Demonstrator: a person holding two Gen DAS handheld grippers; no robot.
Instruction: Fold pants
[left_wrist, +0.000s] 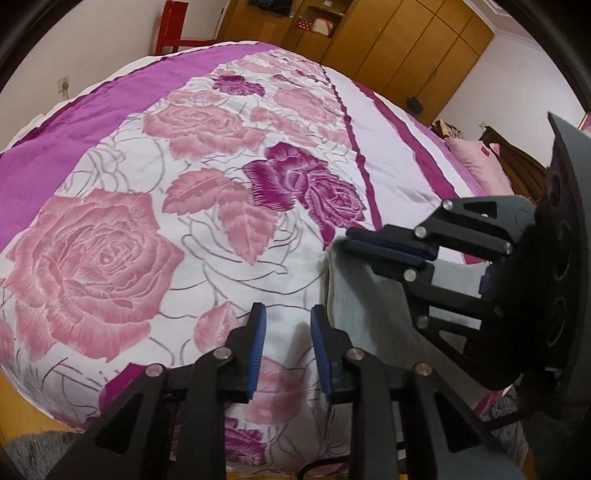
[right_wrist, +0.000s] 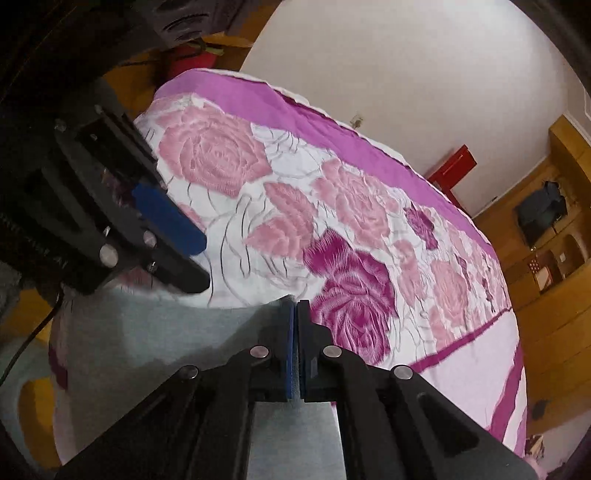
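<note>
The left tongs (left_wrist: 286, 325) hang released over the rose-printed bedspread (left_wrist: 147, 206). The right tongs (right_wrist: 295, 310) are clenched on the soft grey pants (right_wrist: 147, 332), which lie at the bed's near edge.

Both wrist cameras look steeply down along their own jaws, close above the rose-patterned bedspread (left_wrist: 155, 236), each catching the other gripper, the grey pants (right_wrist: 155, 332) and the shared bed.
</note>
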